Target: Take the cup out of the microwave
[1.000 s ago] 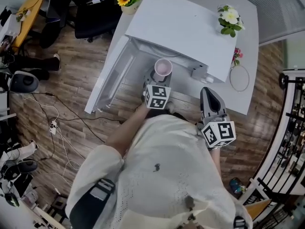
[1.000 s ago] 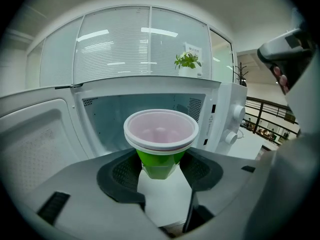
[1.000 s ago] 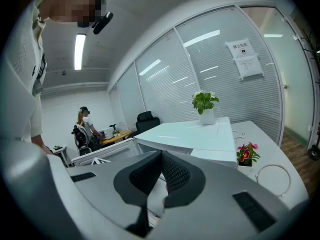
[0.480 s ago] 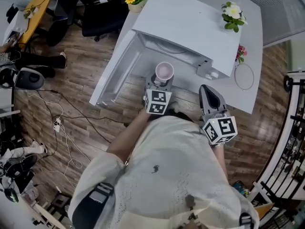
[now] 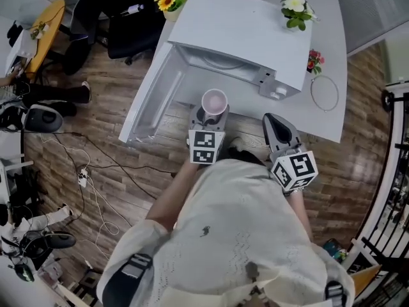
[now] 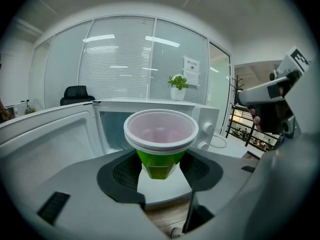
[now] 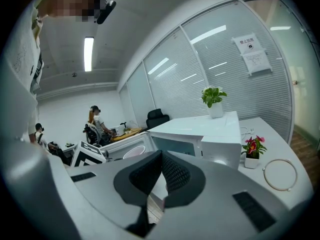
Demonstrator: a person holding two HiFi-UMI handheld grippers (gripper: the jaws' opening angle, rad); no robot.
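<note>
**Out of sight**

From above, the microwave (image 5: 236,37) hides its cavity under its own top, and the cup (image 5: 214,101) shows only its mouth. The right gripper (image 7: 161,156) covers part of the cup with its fingers (image 7: 179,175). The print on the notice (image 7: 252,54) is too small to read.

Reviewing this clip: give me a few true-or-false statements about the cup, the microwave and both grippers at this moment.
1. The left gripper grips the green cup with a pale pink rim. True.
2. The white microwave has its door closed. False: the door stands open, swung out to the microwave's left side in the head view.
3. The right gripper holds a second cup. False: its jaws are together with nothing between them.
4. A potted plant with white flowers stands on top of the microwave. True.
5. The cup lies on its side. False: it is upright, mouth up, held in front of the open microwave.
</note>
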